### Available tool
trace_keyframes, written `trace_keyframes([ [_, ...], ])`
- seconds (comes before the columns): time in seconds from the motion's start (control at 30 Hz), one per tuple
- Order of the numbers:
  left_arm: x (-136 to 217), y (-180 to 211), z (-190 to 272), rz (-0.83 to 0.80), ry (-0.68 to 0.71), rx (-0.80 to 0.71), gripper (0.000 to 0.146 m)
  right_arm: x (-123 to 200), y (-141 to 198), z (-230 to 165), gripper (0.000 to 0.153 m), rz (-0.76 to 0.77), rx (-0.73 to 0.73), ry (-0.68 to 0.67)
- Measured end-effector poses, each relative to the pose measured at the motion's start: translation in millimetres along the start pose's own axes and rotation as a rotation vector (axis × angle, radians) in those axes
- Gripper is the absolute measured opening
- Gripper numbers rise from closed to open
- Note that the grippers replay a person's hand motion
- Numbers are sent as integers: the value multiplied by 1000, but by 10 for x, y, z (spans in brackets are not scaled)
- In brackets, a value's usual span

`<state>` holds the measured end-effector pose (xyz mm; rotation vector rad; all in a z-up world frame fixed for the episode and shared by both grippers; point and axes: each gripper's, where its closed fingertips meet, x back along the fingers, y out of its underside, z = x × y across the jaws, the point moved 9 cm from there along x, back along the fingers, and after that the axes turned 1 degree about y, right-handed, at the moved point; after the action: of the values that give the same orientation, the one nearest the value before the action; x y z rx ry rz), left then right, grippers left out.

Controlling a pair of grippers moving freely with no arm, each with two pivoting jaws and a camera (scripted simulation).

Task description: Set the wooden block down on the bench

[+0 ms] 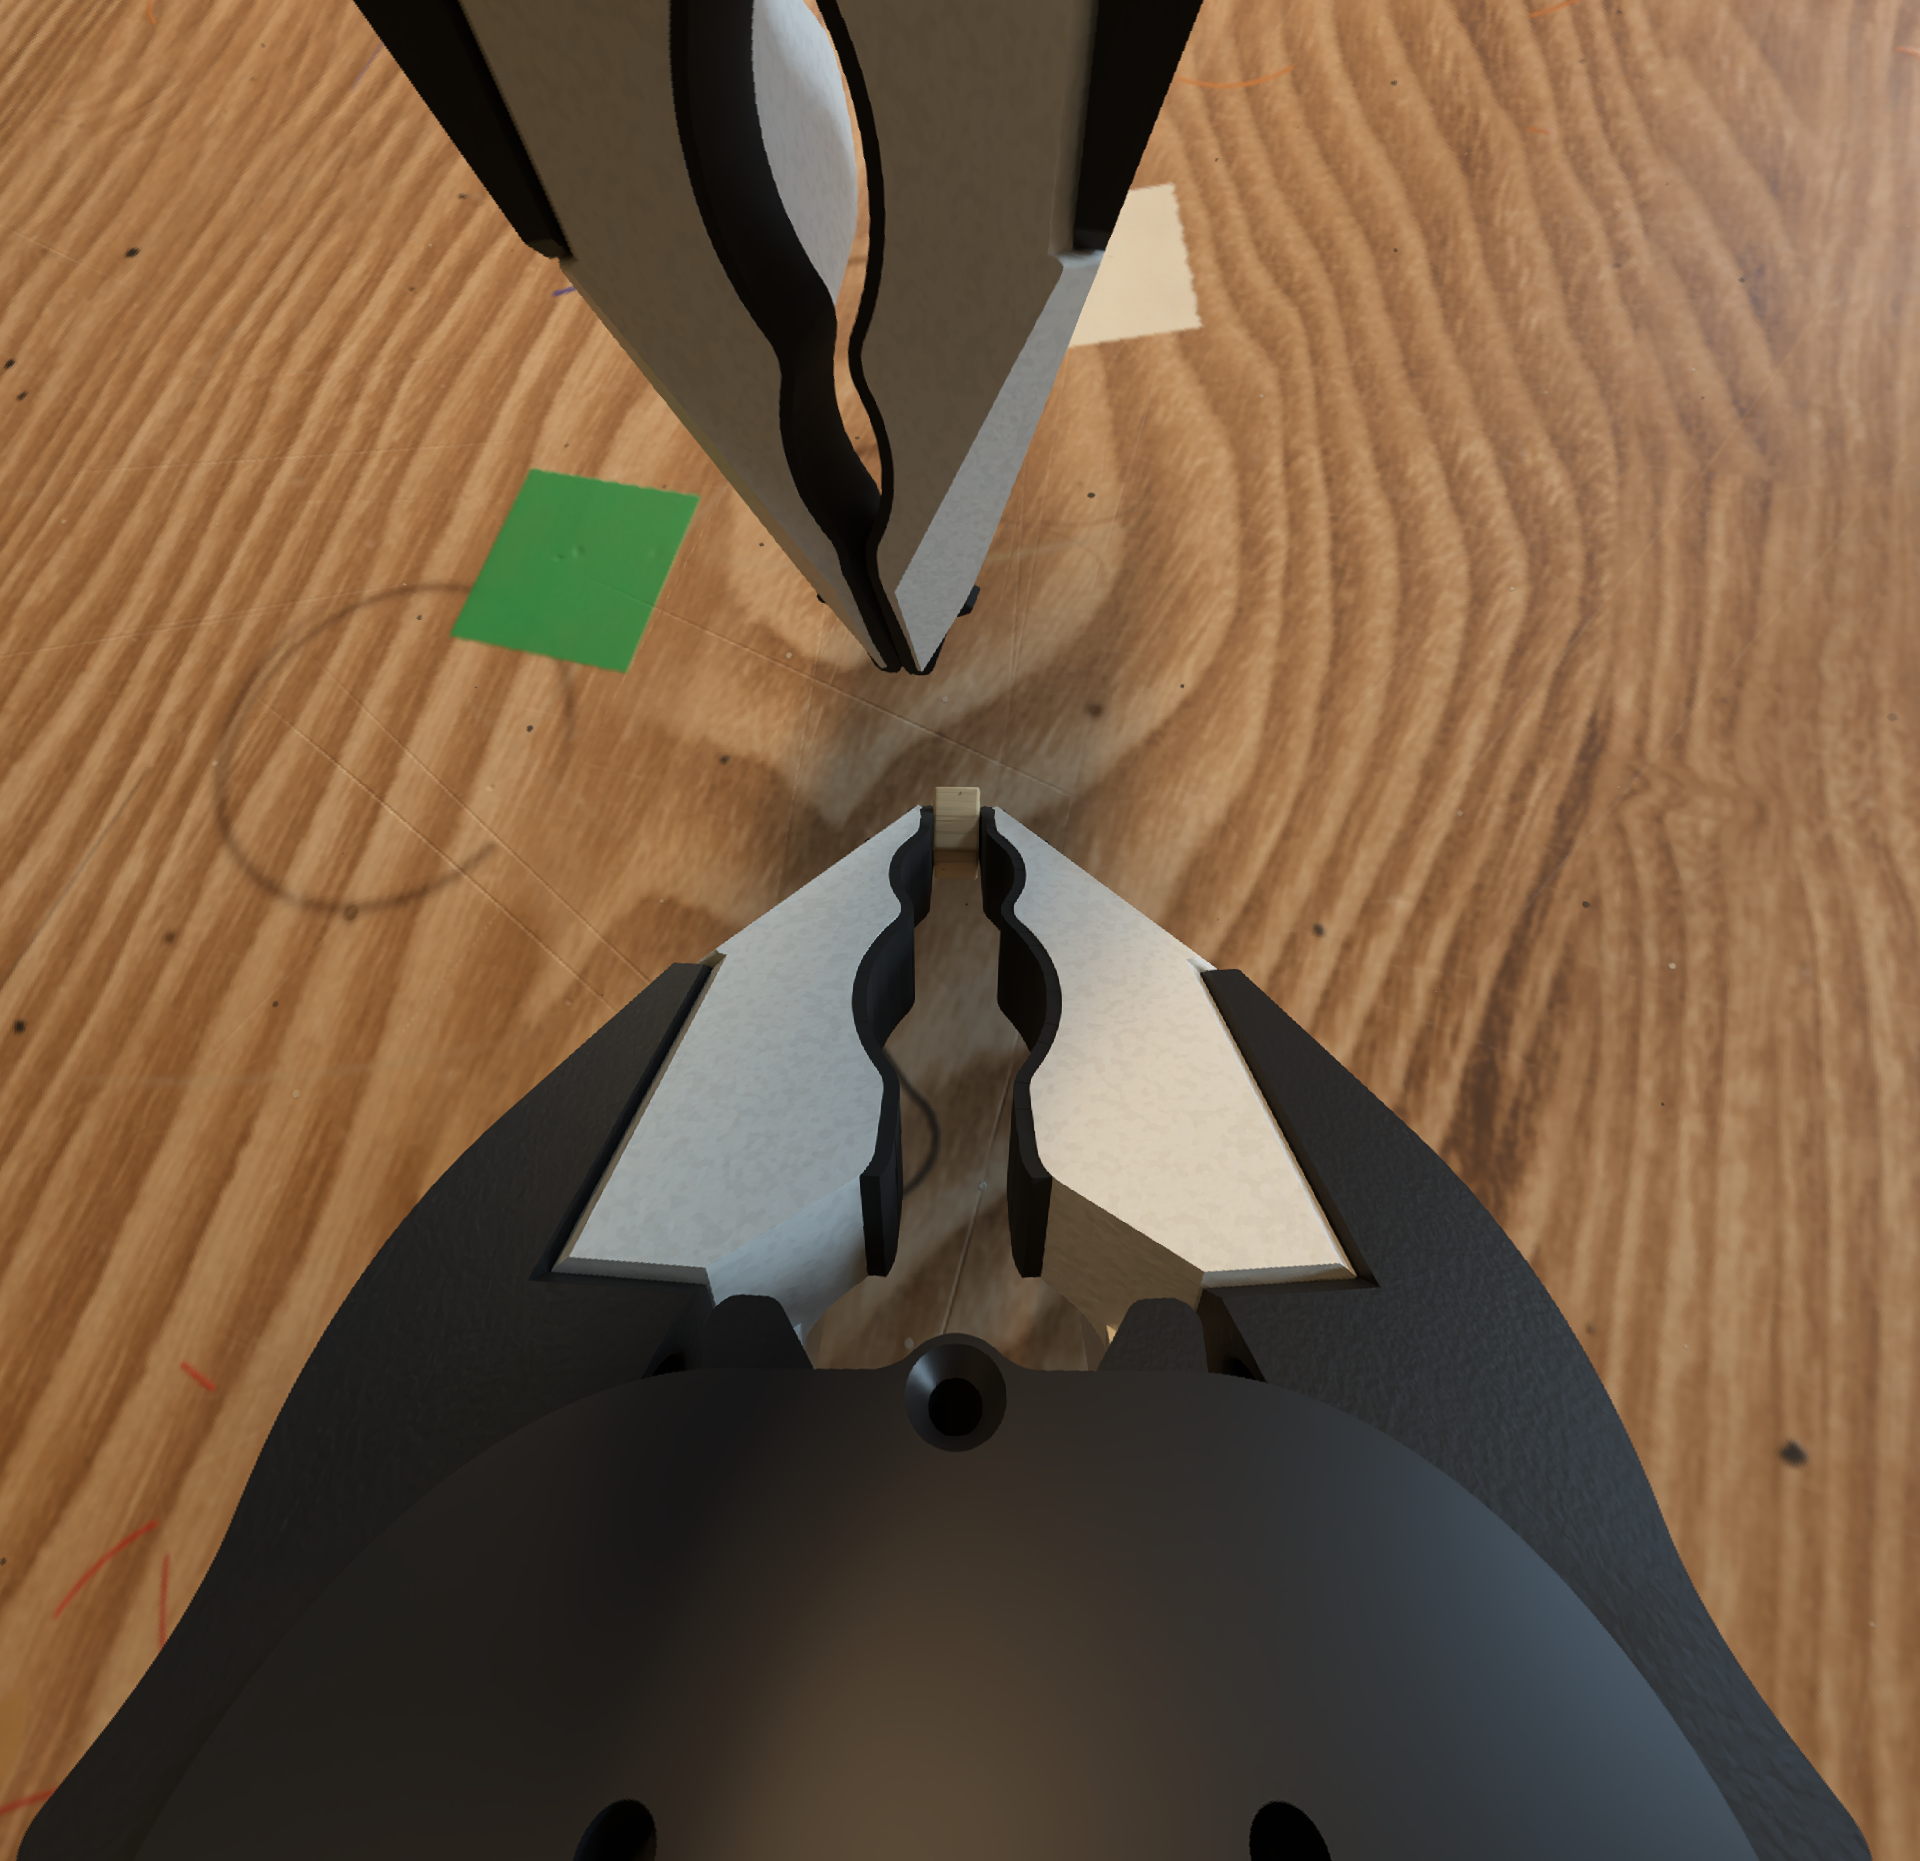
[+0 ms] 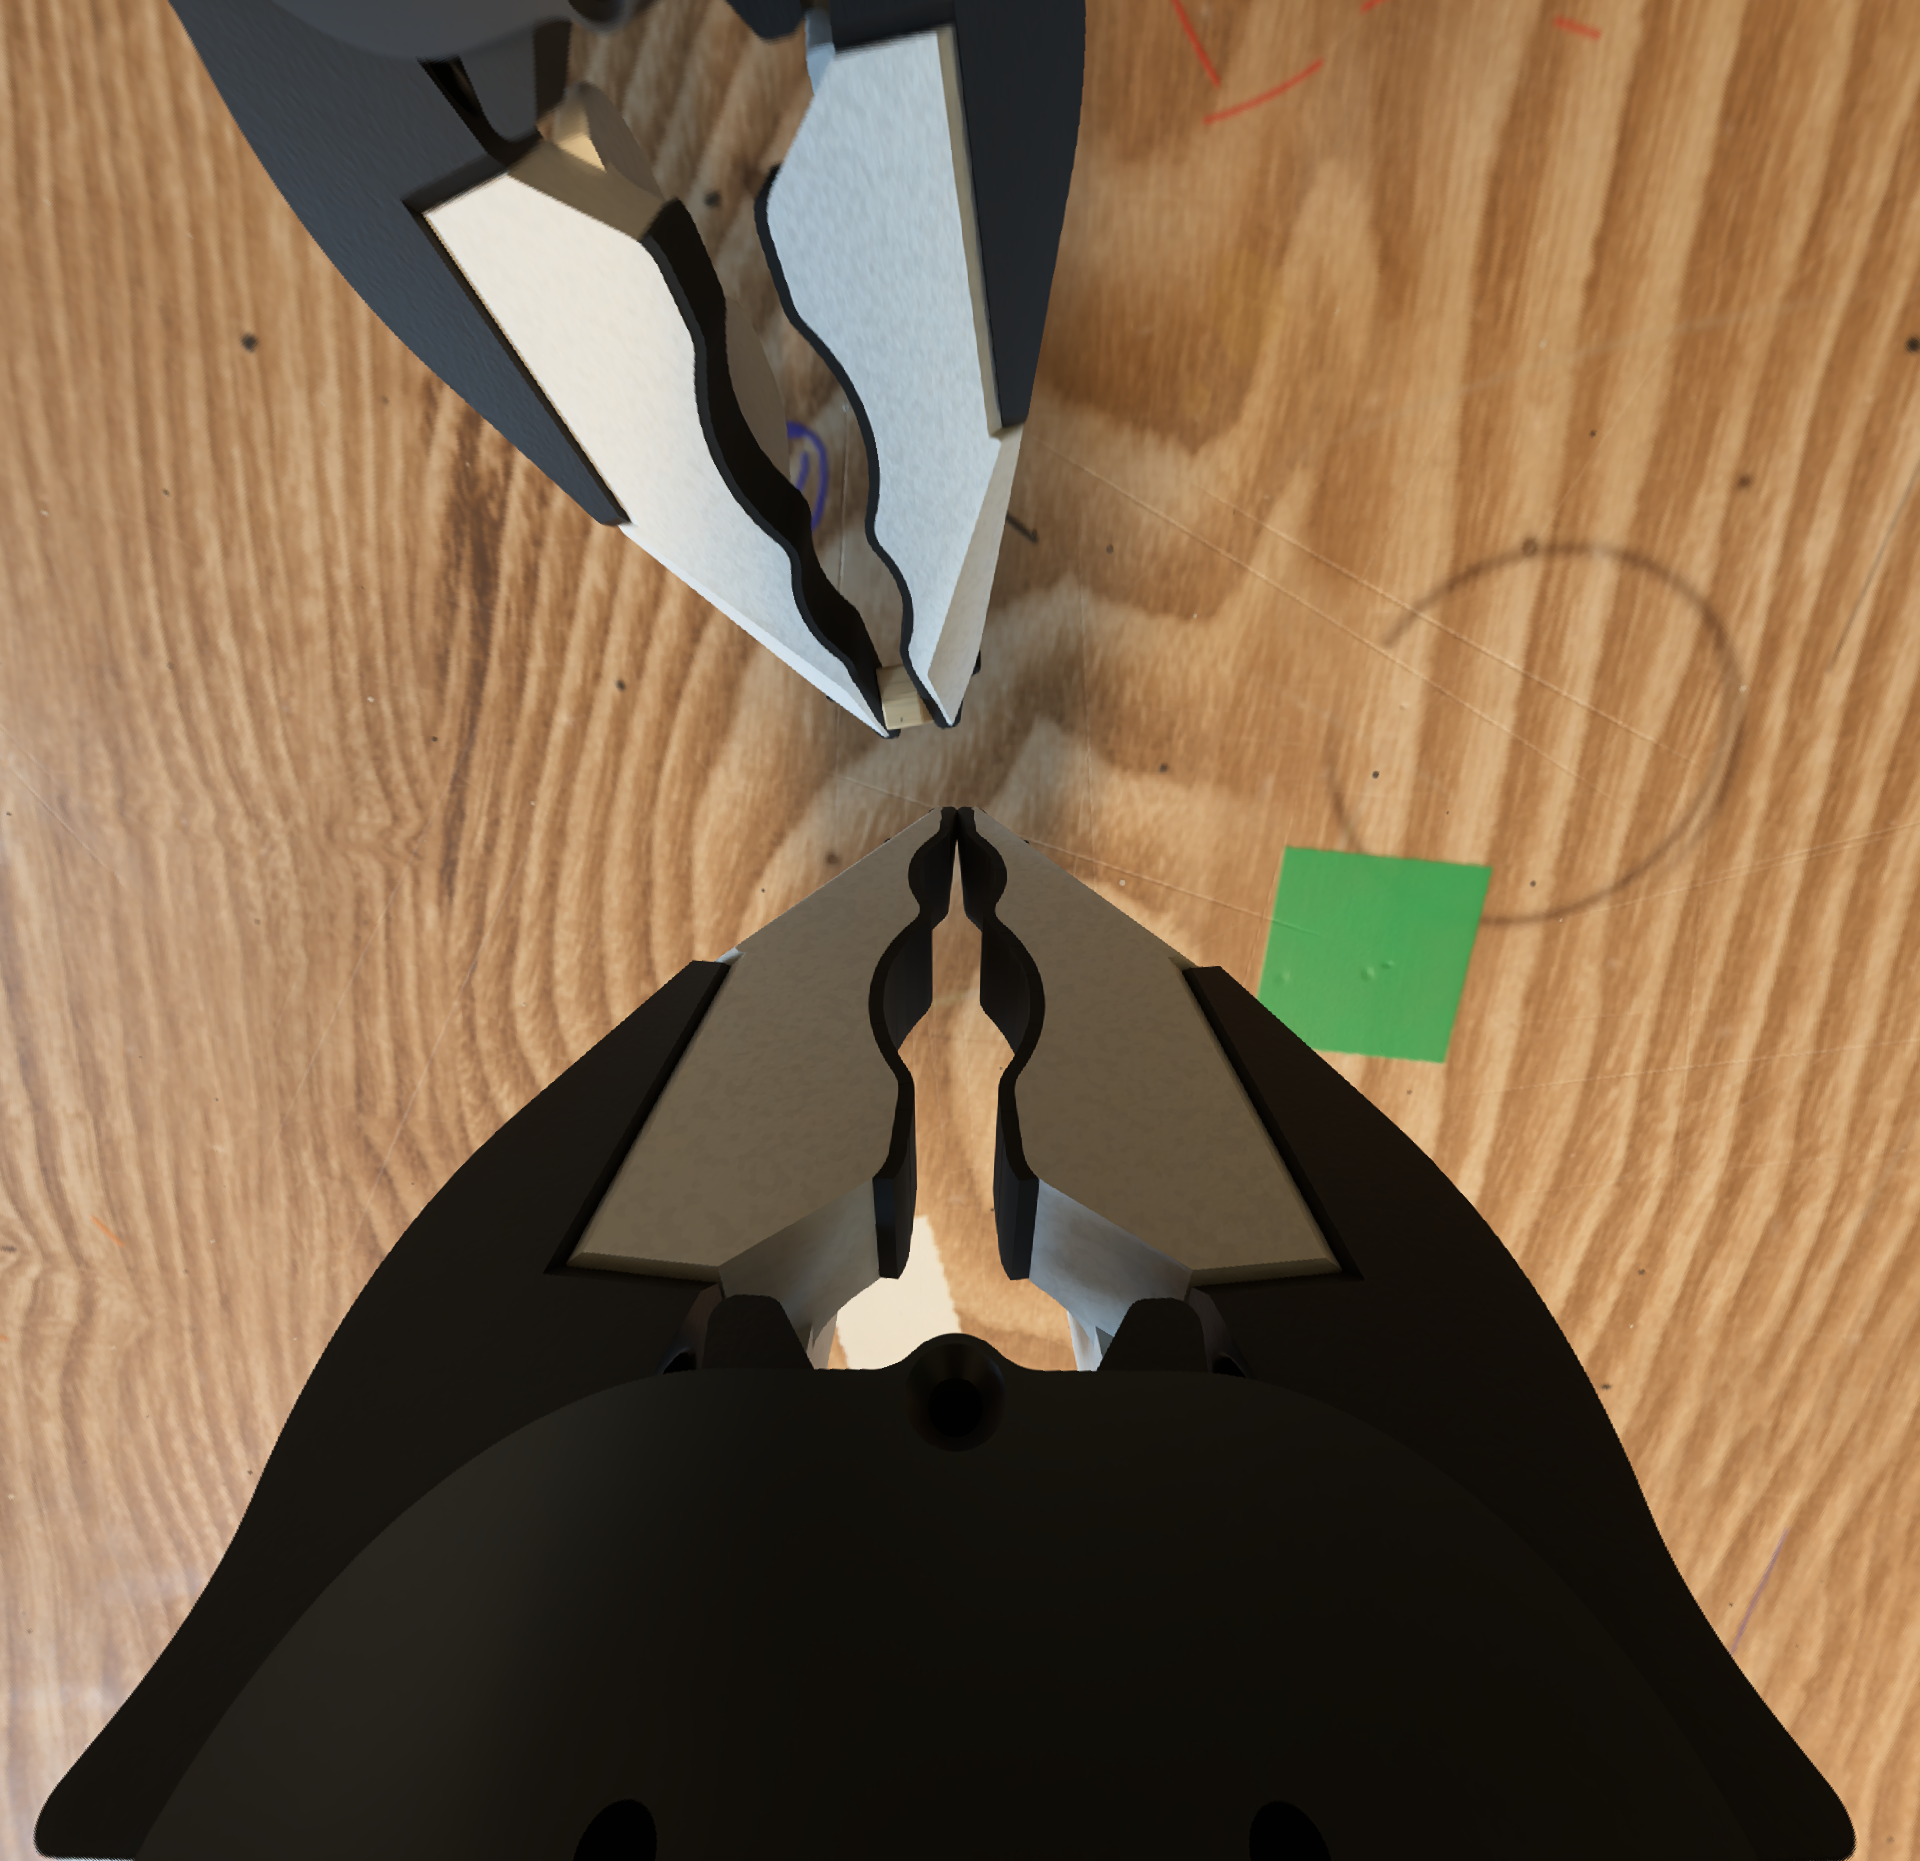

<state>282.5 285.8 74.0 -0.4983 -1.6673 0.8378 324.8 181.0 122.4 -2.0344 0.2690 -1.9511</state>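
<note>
My left gripper (image 1: pixel 956 824) is shut on a small pale wooden block (image 1: pixel 957 805) that sticks out between its fingertips, close above the wooden bench (image 1: pixel 1455 772). My right gripper (image 1: pixel 902 663) faces it tip to tip, shut and empty, a short way beyond the block. In the right wrist view my right gripper (image 2: pixel 956 819) has its fingertips together with nothing between them. The left gripper (image 2: pixel 914 718) hangs opposite it, with the block (image 2: pixel 900 708) pinched at its tips.
A green square patch (image 1: pixel 577 570) lies flat on the bench left of the tips; it also shows in the right wrist view (image 2: pixel 1371 954). A pale paper square (image 1: pixel 1138 268) lies farther off. A thin drawn circle (image 1: pixel 384 751) and red scribbles (image 2: pixel 1262 97) mark the wood.
</note>
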Motion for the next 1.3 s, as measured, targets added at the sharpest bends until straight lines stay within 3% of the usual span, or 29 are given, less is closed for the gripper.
trace_keyframes([
  [0.23, 8, 8, -10, 4, 9, 11, 8, -20, -16, 7, 0, 7, -20, 12],
  [0.37, 4, 8, -23, 10, 17, 23, 8, 226, -8, 63, 7, 114, -63, 14],
  [0.63, -2, 8, -46, 11, 2, 17, 8, 638, 601, 49, 14, 177, -205, 91],
  [0.93, 48, 65, -191, -81, -82, 2, 8, 416, 983, -11, 19, 202, -231, 62],
  [1.3, 339, 72, -279, -82, -177, 135, 10, 48, 885, -107, 17, 244, -188, -1],
])
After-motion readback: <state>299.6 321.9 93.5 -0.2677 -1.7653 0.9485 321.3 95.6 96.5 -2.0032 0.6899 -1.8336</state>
